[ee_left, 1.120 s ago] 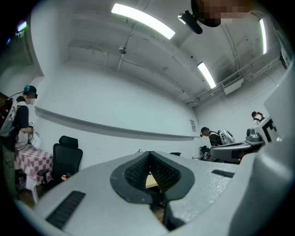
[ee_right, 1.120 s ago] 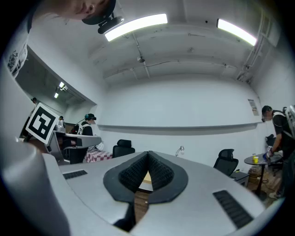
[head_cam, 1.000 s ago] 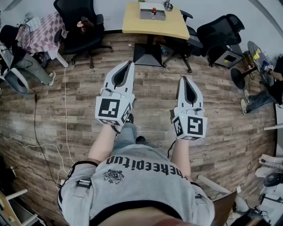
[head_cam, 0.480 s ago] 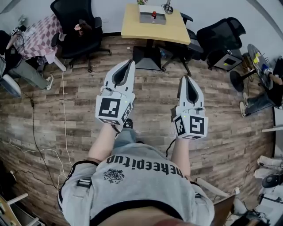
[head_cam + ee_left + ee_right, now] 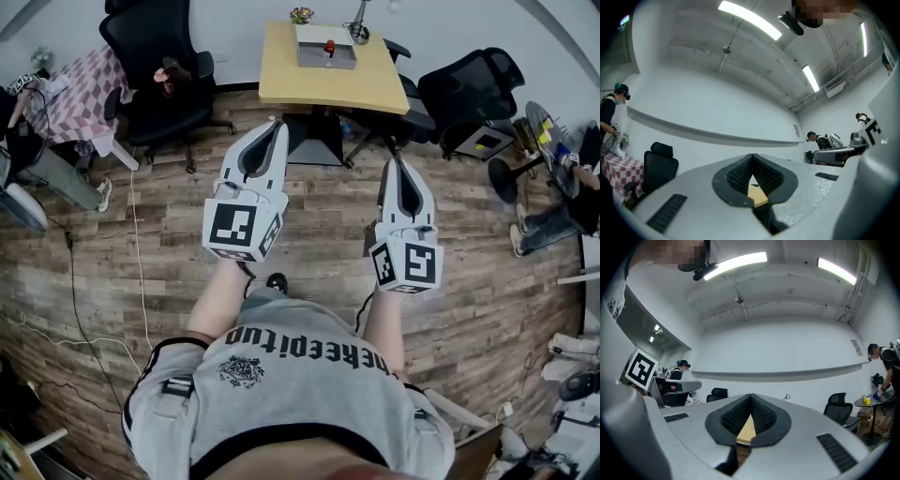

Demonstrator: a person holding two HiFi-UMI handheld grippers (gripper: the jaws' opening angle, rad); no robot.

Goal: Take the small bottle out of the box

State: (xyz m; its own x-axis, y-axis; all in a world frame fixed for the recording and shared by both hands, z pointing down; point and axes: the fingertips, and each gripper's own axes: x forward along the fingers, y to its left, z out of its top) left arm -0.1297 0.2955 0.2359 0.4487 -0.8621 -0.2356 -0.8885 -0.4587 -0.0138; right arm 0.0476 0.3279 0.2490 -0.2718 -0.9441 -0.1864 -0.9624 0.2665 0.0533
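A grey box (image 5: pixel 323 58) stands at the far side of a yellow table (image 5: pixel 286 84) at the top of the head view. A small bottle with a red cap (image 5: pixel 329 47) sits in it. My left gripper (image 5: pixel 278 126) and right gripper (image 5: pixel 394 160) are held out side by side over the wooden floor, well short of the table, pointing at it. Both are shut with nothing between their pads. In the left gripper view the left gripper (image 5: pixel 752 156) shows only a sliver of the table (image 5: pixel 757 195) through its jaws. The right gripper (image 5: pixel 751 397) shows the same table (image 5: pixel 747 430).
Black office chairs (image 5: pixel 155 66) (image 5: pixel 469 89) flank the table, and its black base plate (image 5: pixel 314 141) sits on the floor. A checkered table (image 5: pixel 80 94) and a seated person (image 5: pixel 42 159) are at left. Cables (image 5: pixel 136 244) lie on the floor. A stool with cups (image 5: pixel 548 131) stands at right.
Both grippers have moved forward toward the yellow table, which now lies lower and nearer in the head view. Both stay shut and empty.
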